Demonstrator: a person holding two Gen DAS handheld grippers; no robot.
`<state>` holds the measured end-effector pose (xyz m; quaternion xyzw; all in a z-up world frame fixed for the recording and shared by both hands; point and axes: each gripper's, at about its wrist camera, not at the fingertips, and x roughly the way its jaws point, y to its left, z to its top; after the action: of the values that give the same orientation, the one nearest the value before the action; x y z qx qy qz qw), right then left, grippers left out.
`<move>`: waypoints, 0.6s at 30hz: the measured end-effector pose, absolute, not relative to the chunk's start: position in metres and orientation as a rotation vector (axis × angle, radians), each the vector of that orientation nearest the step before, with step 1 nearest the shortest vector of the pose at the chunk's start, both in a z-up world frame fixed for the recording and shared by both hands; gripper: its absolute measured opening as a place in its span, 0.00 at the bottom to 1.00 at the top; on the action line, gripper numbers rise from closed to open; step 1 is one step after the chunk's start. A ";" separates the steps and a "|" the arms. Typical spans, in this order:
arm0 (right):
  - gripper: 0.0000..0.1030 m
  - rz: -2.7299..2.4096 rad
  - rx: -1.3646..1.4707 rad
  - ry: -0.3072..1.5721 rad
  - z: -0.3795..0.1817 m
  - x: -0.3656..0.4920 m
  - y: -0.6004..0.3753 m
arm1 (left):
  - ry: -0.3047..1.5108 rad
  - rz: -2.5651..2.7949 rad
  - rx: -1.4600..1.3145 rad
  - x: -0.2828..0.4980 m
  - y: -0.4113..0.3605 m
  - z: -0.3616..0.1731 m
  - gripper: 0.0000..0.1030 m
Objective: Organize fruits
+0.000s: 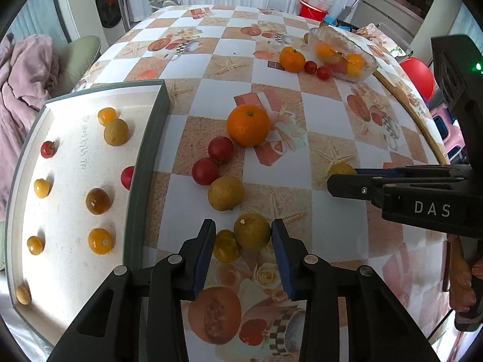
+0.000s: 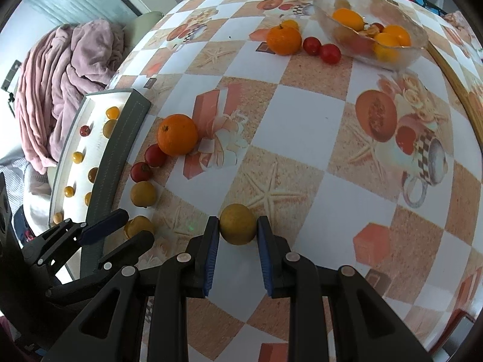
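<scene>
both grippers stand parted: the left gripper [image 1: 243, 233] brackets a dull yellow-green fruit [image 1: 252, 231] without a visible squeeze, and the right gripper [image 2: 237, 229] flanks a matte round yellow fruit [image 2: 237, 223]. a glossy checkered tablecloth [image 2: 302, 126] holds a white grey-rimmed tray [image 1: 75, 166], a clear glass bowl [image 2: 371, 21], a dimpled orange [image 1: 248, 125] and smooth red tomatoes [image 1: 212, 160].

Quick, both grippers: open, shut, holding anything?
Left gripper: open, straddling a greenish-yellow fruit.
Right gripper: open around a yellow fruit, not clamped.
</scene>
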<state>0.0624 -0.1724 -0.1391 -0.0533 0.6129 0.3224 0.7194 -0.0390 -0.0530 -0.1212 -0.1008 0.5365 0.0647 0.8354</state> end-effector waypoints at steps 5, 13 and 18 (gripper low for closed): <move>0.27 0.700 -0.106 1.362 -0.141 0.062 -0.174 | 1.139 0.137 -0.204 -0.031 -0.050 -0.125 0.39; 0.27 0.689 -0.089 1.361 -0.139 0.063 -0.178 | 1.169 0.180 -0.182 -0.021 -0.044 -0.138 0.43; 0.27 0.687 -0.074 1.356 -0.137 0.063 -0.182 | 1.174 0.187 -0.210 -0.040 -0.041 -0.133 0.43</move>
<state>0.0625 -0.1820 -0.1371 -0.0336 0.6145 0.3115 0.7241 -0.0405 -0.0405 -0.1328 -0.0985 0.5521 0.0880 0.8233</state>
